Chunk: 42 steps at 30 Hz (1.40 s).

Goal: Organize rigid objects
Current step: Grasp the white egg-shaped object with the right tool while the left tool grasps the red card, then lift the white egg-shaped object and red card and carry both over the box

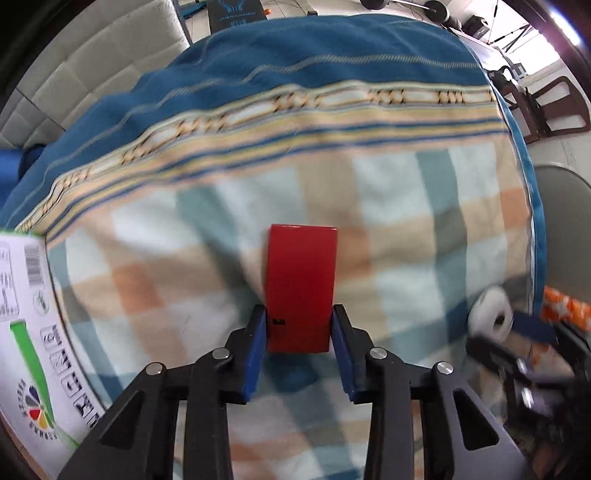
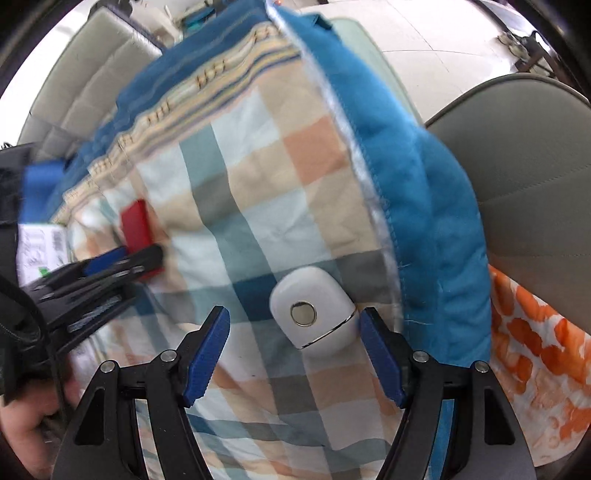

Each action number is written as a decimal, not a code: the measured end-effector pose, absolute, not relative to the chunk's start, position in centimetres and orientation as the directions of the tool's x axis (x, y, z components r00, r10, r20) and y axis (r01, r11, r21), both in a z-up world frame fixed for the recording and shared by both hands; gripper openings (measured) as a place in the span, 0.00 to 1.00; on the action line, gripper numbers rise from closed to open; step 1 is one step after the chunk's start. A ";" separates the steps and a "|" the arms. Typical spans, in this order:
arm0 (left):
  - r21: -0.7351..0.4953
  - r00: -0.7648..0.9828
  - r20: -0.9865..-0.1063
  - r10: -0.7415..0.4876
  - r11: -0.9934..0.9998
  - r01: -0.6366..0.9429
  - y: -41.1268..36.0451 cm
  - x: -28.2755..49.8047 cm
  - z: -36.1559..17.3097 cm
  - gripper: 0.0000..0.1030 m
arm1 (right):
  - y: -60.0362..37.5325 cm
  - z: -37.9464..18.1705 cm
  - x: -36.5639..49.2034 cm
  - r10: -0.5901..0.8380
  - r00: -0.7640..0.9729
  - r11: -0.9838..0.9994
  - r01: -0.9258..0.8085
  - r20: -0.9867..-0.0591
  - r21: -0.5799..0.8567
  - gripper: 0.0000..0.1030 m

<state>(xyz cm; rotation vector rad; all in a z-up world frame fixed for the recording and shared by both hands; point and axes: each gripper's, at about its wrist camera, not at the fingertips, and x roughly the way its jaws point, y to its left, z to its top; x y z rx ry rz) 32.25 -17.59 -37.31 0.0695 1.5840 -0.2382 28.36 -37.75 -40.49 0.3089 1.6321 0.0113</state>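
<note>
Checked blanket (image 1: 406, 229) covers the bed. Your left claw (image 1: 299, 325) is clamped on the flat red rectangular block (image 1: 301, 280); lift straight. Right claw (image 2: 293, 328) gapes around the white rounded plastic gadget (image 2: 312, 308); centre, then squeeze.

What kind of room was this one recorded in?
Most likely a home bedroom or living space. The work surface is a bed covered by a checked blanket with a blue border, a padded headboard stands behind it, and exercise gear sits on the tiled floor beyond.
</note>
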 end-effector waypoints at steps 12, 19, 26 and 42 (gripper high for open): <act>-0.183 -0.039 -0.983 -0.181 0.979 0.092 -14.1 31.5 -37.3 0.33 | -35.3 -43.3 28.6 0.144 -0.085 0.968 0.219 -0.986 0.123 0.61; -0.146 -0.001 -0.989 -0.147 0.977 0.153 -15.8 29.5 -34.7 0.32 | -35.6 -42.8 27.8 0.121 -0.121 0.977 0.191 -0.985 0.097 0.57; -0.161 0.015 -0.986 -0.166 0.973 0.167 -14.2 23.6 -32.8 0.31 | -33.2 -42.8 24.7 0.125 -0.145 0.986 0.133 -0.981 0.106 0.57; -0.202 -0.079 -0.978 -0.192 0.970 0.139 -13.8 22.9 -35.4 0.33 | -29.8 -43.2 23.0 0.151 -0.166 0.980 0.151 -0.975 0.126 0.57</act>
